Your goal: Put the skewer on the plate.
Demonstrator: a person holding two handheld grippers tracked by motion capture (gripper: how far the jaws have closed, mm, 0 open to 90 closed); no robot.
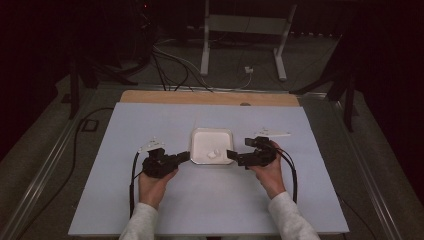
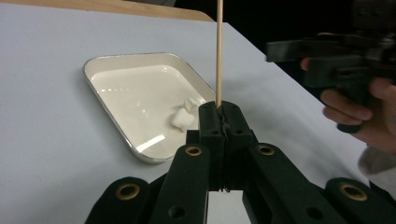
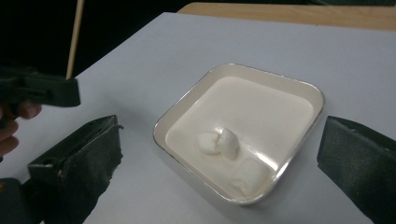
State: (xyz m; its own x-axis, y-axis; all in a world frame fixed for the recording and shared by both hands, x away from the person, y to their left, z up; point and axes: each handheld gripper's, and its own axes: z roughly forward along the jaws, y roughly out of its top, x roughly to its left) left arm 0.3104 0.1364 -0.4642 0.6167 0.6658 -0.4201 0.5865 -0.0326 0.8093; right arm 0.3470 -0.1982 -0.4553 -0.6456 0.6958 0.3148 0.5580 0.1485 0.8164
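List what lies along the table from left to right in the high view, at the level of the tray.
Left gripper → white tray → marshmallows inside it → right gripper.

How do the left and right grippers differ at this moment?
The left gripper has its jaws shut on a thin wooden skewer standing upright; the right gripper holds nothing and its jaws stand wide apart. The left sits at the white tray's left side, the right at its right. Both are black, hand-held, and aimed toward the tray.
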